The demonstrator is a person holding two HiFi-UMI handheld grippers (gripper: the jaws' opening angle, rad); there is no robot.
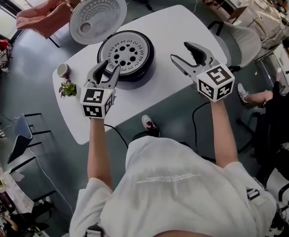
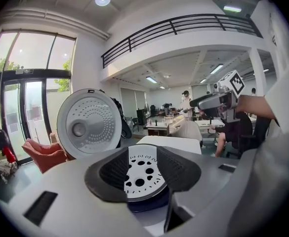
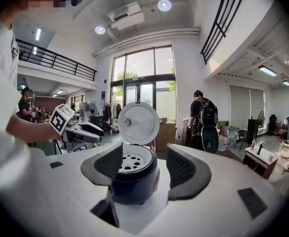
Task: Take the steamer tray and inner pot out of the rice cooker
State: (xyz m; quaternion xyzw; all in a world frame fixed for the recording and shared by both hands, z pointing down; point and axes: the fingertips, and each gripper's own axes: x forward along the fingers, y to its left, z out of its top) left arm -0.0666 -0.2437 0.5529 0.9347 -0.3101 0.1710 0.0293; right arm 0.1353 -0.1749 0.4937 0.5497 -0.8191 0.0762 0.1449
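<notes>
Nearest the person, both tools were held out over the white worktop (image 1: 176, 26) with nothing in them. The left hand-held gripper (image 1: 109, 68) hovered just at the near-left edge of the rice cooker (image 1: 145, 69), jaws spread wide and released; its own view framed the perforated steamer tray (image 2: 140, 174) between the two pads, not yet touched. The right hand-held gripper (image 1: 180, 52) hung off to the cooker's right, near but apart from it, jaws likewise spread and gripping nothing.

Beyond them the cooker stood mid-worktop with its lid (image 1: 97, 18) swung fully up and back. The white tray sat seated in the mouth of the cooker, covering the inner pot, which could not be seen beneath it.

The step in hand looked like the approach to the tray, so neither item was out. The next move would likely call for lowering a jaw onto the tray's rim, clamping there, and lifting straight up, clear of the raised lid
</notes>
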